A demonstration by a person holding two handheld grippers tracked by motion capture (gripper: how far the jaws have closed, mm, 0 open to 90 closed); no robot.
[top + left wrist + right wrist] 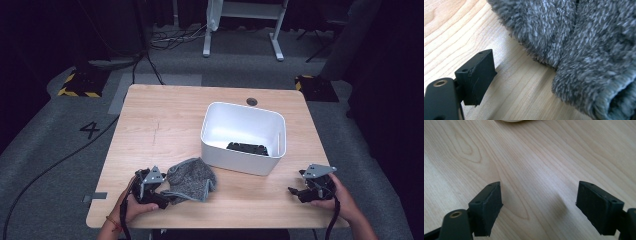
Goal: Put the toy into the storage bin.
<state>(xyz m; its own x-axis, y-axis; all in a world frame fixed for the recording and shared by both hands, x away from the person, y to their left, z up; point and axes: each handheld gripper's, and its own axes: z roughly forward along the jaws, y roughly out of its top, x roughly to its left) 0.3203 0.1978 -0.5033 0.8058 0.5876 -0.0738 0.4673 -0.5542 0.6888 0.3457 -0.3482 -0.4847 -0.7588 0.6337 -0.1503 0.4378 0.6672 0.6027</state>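
A grey fuzzy knitted cloth (192,179) lies bunched on the wooden table (160,125) at the front left. My left gripper (165,199) rests at its near left edge, open. In the left gripper view one black finger (476,73) stands on bare wood; the cloth (586,50) covers the other side and hides the second finger. A ribbed hem opening shows at the lower right. My right gripper (297,193) sits at the front right, open over bare wood (539,205), holding nothing.
A white plastic bin (240,162) stands right of centre with a dark object (247,148) on its bottom. A round cable hole (251,101) is near the far edge. The front table edge runs just below both hands. Cables cross the floor at left.
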